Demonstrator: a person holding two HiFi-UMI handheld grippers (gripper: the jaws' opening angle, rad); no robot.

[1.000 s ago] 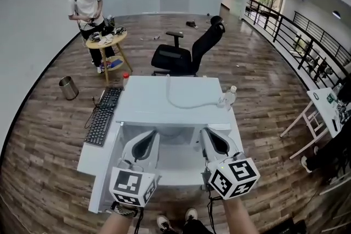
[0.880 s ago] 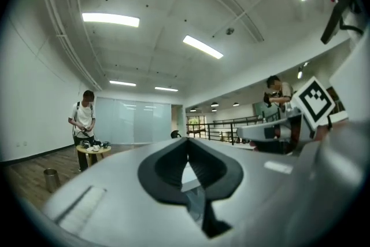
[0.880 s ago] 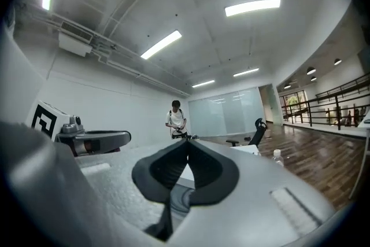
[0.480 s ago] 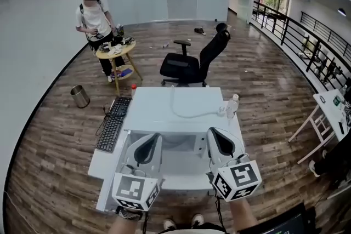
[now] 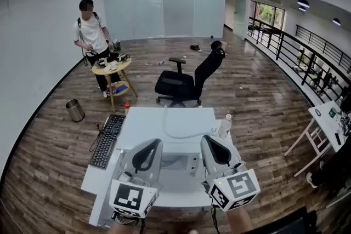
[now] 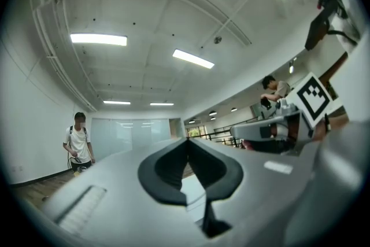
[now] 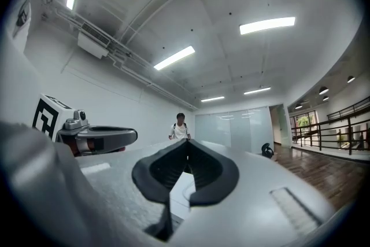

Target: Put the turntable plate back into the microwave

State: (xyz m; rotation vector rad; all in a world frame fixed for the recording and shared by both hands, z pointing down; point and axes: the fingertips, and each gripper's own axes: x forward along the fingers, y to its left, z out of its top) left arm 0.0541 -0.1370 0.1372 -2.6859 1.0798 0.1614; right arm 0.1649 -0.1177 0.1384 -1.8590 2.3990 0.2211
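Observation:
My left gripper [image 5: 152, 142] and right gripper [image 5: 208, 140] hang side by side over the near edge of the white desk [image 5: 164, 118], both shut and empty. Between them lies a grey recessed box with a small panel, probably the microwave [image 5: 176, 163], mostly hidden by the jaws. I cannot make out the turntable plate in any view. In the left gripper view the black pads of the left gripper [image 6: 188, 140] meet in a closed line. The right gripper [image 7: 187, 142] looks the same in its own view. Both point slightly upward toward the ceiling.
A black keyboard [image 5: 107, 140] lies on the desk's left, with a white cable [image 5: 175, 131] and a clear bottle [image 5: 225, 125] further back. Behind the desk stands a black office chair [image 5: 186, 82]. A person [image 5: 92, 35] stands by a round wooden table [image 5: 111, 67]. A metal bin [image 5: 74, 110] sits on the floor.
Both grippers have risen together and stayed shut. The head view has tilted up, so the desk looks smaller and more of the room and ceiling shows.

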